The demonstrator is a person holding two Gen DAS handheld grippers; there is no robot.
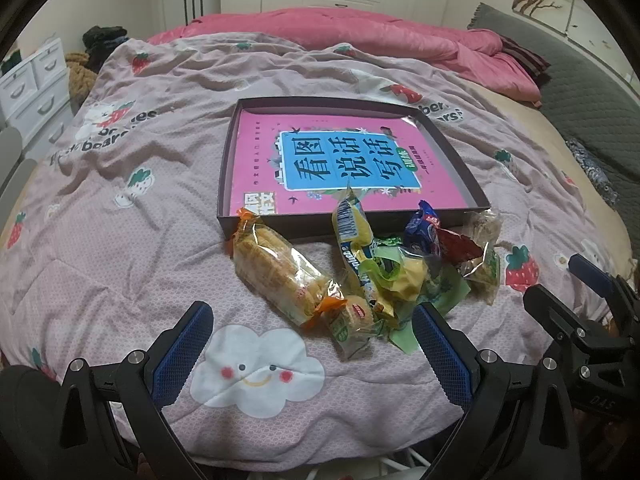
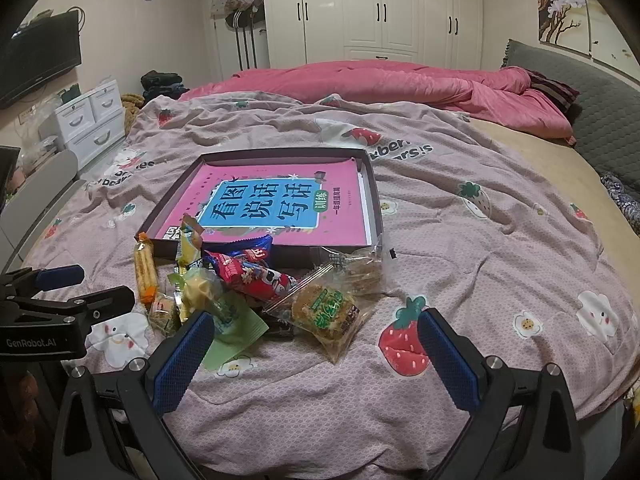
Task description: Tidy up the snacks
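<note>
A wrinkled soft quilt (image 2: 460, 248) covers the bed; on it sits a shallow, rigid dark box (image 1: 456, 152) lined by a glossy pink book (image 2: 280, 200). The snacks (image 1: 360, 272), crinkly plastic packets, lie heaped just before its near rim. Both claws hang spread wide and empty: left claw (image 1: 312, 344), right claw (image 2: 316, 356). Best to pinch one packet by its flat sealed end, avoiding crushing.

Wrapped snacks (image 1: 360, 276) lay heaped on the bed (image 1: 120, 240) just before a shallow box (image 1: 460, 160), beyond the left hand-held gripper (image 1: 312, 344), which gaped empty.
</note>
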